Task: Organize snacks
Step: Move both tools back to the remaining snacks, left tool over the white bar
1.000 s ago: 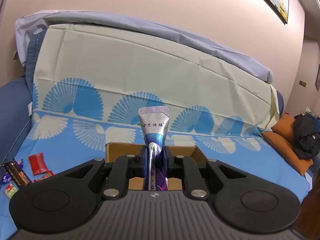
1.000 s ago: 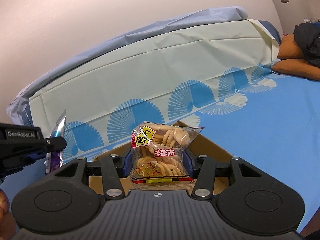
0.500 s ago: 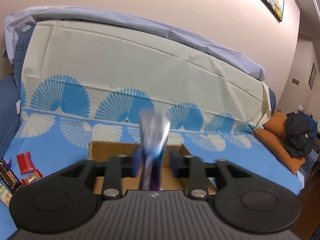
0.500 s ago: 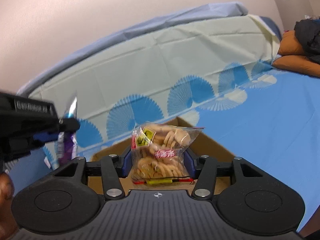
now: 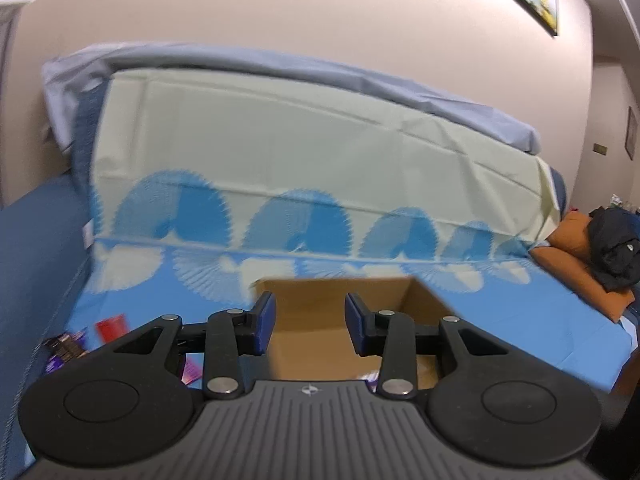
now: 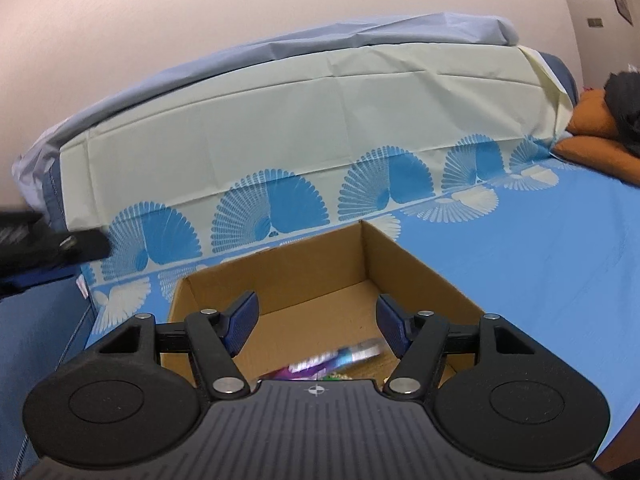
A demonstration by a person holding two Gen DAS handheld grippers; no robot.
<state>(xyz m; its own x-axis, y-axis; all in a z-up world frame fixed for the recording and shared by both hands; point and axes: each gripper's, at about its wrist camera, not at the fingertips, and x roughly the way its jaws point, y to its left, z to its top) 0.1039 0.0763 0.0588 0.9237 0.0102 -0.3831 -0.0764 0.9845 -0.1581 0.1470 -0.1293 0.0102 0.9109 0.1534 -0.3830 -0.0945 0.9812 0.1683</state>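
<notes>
Left gripper: released, nothing between the jaws. Right gripper: jaws just widened, released, held over the box. Purple-silver pouch lying blurred inside the box. Loose snacks left of the box on the blue cloth.

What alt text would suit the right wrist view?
The right claw hangs open and empty over an open cardboard box on a blue fan-patterned sheet. A blurred purple and silver snack packet lies in the box, and the left claw shows at the left edge.
</notes>
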